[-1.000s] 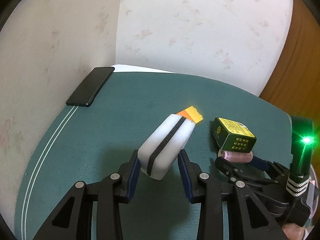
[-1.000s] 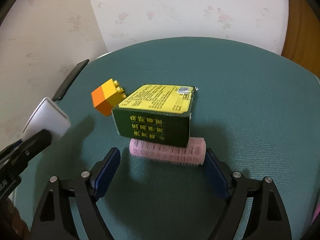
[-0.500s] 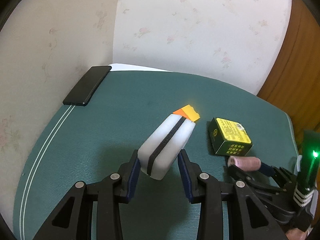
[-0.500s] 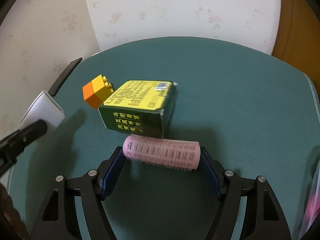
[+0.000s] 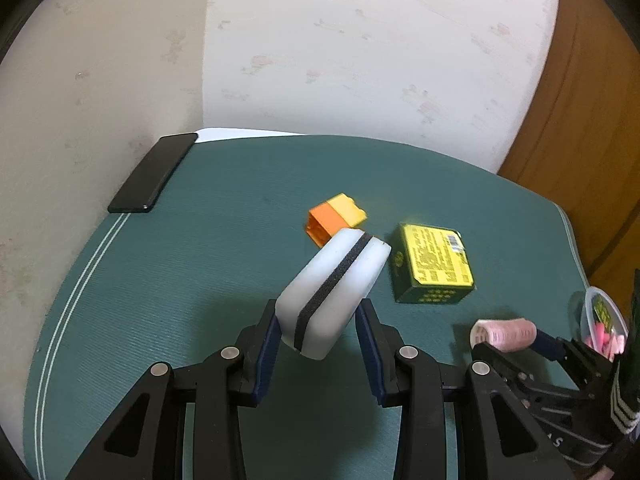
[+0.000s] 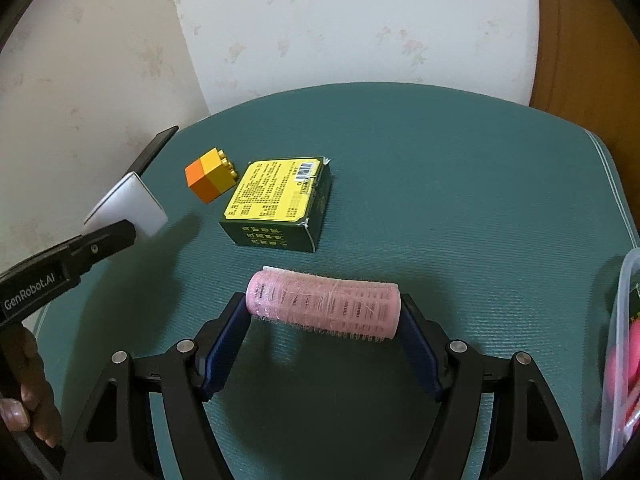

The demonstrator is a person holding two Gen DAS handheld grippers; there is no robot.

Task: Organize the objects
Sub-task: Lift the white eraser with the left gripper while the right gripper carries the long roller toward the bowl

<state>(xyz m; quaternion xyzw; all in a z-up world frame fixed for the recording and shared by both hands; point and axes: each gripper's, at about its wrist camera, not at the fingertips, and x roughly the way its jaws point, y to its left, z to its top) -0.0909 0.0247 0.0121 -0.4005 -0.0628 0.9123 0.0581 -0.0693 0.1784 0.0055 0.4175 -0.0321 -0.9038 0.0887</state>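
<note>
My left gripper point(image 5: 316, 334) is shut on a white case with a black band point(image 5: 334, 294), held tilted above the green seat surface point(image 5: 200, 264). My right gripper point(image 6: 324, 326) is shut on a pink hair roller point(image 6: 323, 306), gripped by its two ends; the roller also shows in the left wrist view point(image 5: 502, 332). A green and yellow box point(image 6: 280, 200) and an orange and yellow toy brick point(image 6: 210, 176) lie on the surface ahead of both grippers. The white case also shows in the right wrist view point(image 6: 126, 210).
A black phone point(image 5: 154, 178) lies at the far left edge by the wall. A clear plastic container point(image 6: 624, 340) with pink items stands at the right edge. A wooden panel point(image 5: 580, 120) rises at the right.
My right gripper has closed on the pink roller and drawn it back from the green box, toward me and right. My left gripper has lifted the white case, uncovering the toy brick.
</note>
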